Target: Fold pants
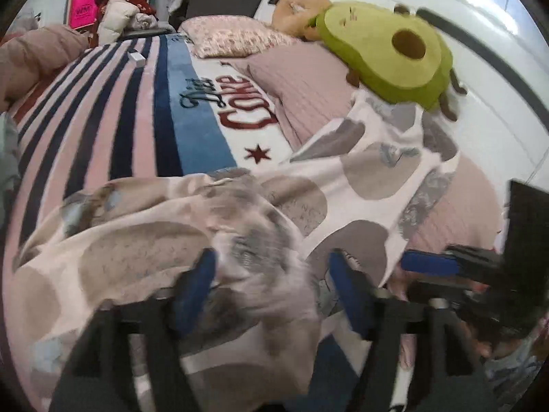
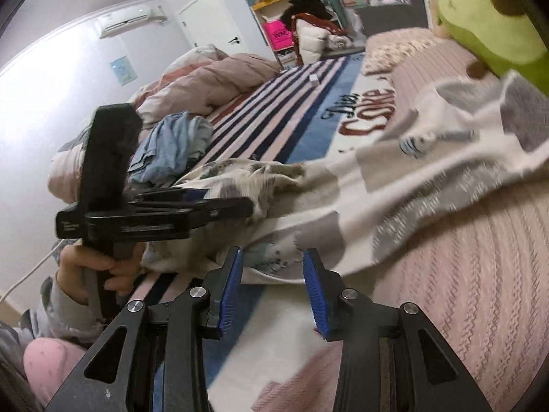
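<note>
The pants [image 1: 370, 171] are white with large grey and beige patches and lie spread across the bed, bunched at the near end. My left gripper [image 1: 274, 267] is open, its blue pads on either side of a bunched fold of the pants. In the right wrist view the pants [image 2: 429, 178] stretch from the right toward the left gripper [image 2: 250, 206]. My right gripper [image 2: 272, 267] is open and empty just in front of the pants' near edge. It shows at the right of the left wrist view [image 1: 429, 264].
The bed has a striped "Diet Coke" blanket [image 1: 137, 120], a pink quilted cover [image 2: 463, 274] and a floral pillow [image 1: 230, 37]. A green avocado plush [image 1: 394, 51] lies by the wall. A blue garment pile [image 2: 171, 151] and a pink duvet [image 2: 212, 79] lie on the bed's far side.
</note>
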Demonstrator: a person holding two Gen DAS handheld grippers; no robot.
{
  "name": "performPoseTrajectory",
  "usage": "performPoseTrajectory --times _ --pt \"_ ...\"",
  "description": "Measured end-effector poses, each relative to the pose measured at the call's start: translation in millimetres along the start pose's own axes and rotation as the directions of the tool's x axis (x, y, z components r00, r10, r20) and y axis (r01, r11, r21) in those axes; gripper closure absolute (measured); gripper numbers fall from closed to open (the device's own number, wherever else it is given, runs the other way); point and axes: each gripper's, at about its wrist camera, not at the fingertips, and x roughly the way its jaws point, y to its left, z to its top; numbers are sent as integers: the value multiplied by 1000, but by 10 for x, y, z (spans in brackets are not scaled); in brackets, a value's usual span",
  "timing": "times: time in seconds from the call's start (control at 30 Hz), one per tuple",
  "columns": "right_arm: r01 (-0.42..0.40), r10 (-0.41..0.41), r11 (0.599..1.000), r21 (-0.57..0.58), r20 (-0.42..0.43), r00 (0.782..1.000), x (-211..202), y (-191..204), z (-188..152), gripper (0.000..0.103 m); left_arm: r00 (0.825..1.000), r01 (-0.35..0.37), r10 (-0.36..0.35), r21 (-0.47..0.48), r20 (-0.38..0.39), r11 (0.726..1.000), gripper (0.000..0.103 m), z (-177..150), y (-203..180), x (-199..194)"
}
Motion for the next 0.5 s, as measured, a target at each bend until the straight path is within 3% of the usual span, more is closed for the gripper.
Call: performPoseTrajectory --times 0.13,0.23,0.33,0.43,0.5 --pt "-16 16 1000 7 0 1000 103 40 56 56 993 -42 46 -45 109 998 26 -140 238 -604" --pt "-30 30 1000 -7 -7 1000 257 198 124 47 974 -159 175 -118 142 980 24 -295 562 -923" --pt "-28 27 999 -23 -20 999 467 341 161 40 945 -272 303 -221 120 936 24 -562 978 -1146" --pt "-32 30 999 -22 -55 998 681 450 150 40 949 -276 310 -320 59 906 24 -840 1347 -1139" --pt "-6 5 1000 -23 -72 997 785 479 125 40 963 -241 267 -355 24 903 24 -980 1479 -1023"
